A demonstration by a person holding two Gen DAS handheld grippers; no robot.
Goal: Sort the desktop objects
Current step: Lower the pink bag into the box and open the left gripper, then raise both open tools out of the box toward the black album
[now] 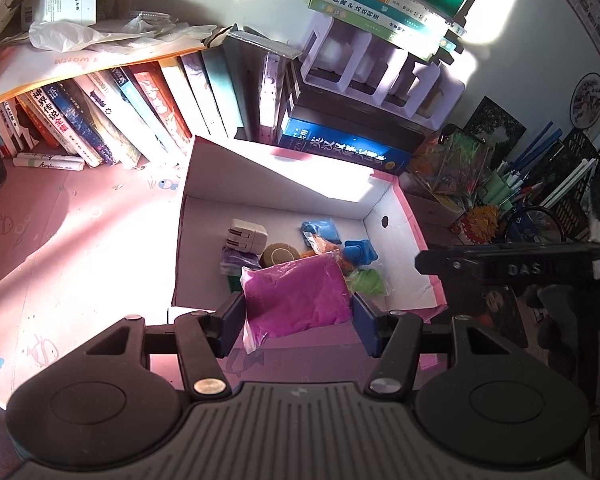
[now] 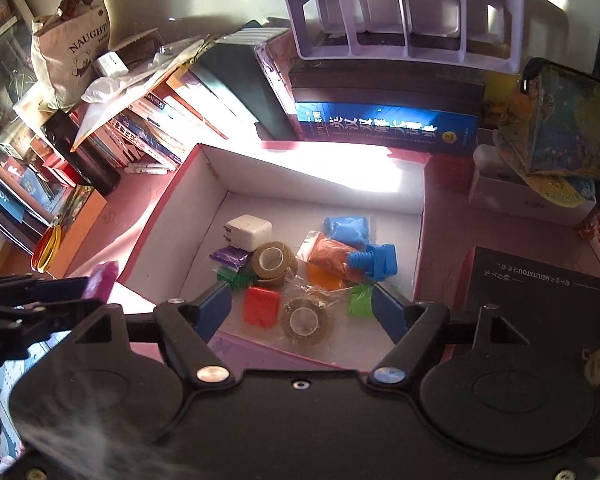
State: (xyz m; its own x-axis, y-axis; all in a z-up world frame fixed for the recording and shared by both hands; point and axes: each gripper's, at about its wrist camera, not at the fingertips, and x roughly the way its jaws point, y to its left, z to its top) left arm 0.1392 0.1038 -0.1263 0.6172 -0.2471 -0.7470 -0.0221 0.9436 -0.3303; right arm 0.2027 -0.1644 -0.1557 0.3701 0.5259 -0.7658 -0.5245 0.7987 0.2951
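The left tongs pinch a magenta bag between their blue pads, the bag hanging over the near rim of the pink-edged box; in the right wrist view the same bag shows as a magenta sliver at the box's near left corner. The right tongs are spread wide and hold nothing, hovering over the near wall of the box; between their fingers lie a red block and a bagged tape roll. Deeper in the box floor sit a white charger, a tan tape roll, an orange bag, a blue bolt and a blue bag; the far part of the floor is bare. Behind the far wall a blue dictionary lies on the desk; leaning books stand toward the far left edge.
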